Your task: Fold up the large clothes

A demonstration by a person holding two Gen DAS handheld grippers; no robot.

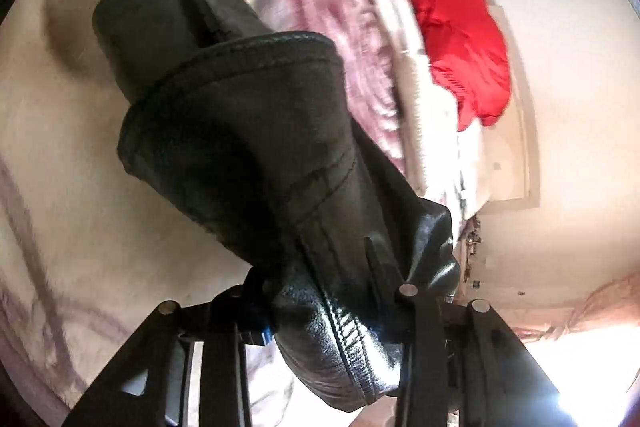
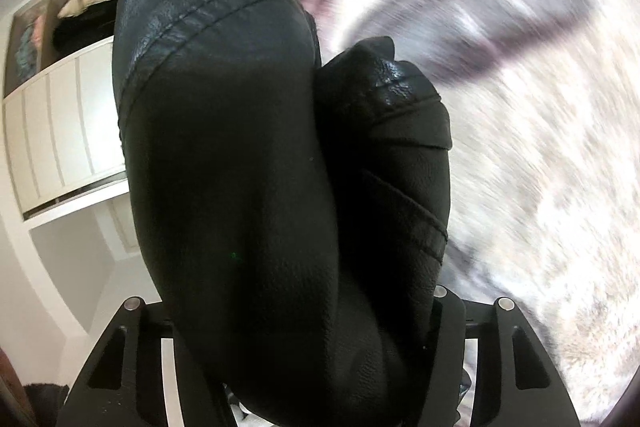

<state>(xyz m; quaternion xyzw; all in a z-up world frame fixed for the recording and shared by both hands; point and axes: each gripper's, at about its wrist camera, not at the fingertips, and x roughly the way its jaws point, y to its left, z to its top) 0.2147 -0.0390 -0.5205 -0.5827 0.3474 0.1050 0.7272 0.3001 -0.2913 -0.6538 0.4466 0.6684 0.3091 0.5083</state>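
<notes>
Item: black leather jacket, heavy, with double-stitched seams and a zip edge, bunched and lifted above a pale bedcover printed with grey-lilac streaks. Left gripper: the jacket's zip edge and a thick fold lie between its two fingers, which are closed against the leather and hold it; the rest of the garment rises ahead of the camera, a sleeve end standing up beyond it. Right gripper: a broad rounded mass of the same jacket fills the space between its fingers and hides the fingertips; the leather is packed in the jaws and reads as clamped. A second seamed fold sits just beside the main mass, on its right. Other holdings, left wrist view: pink knitted cloth on the bed past the jacket; red garment beyond that, near the bed's far edge. Right wrist view: white shelving unit with folded cloth on its shelf, at left.
</notes>
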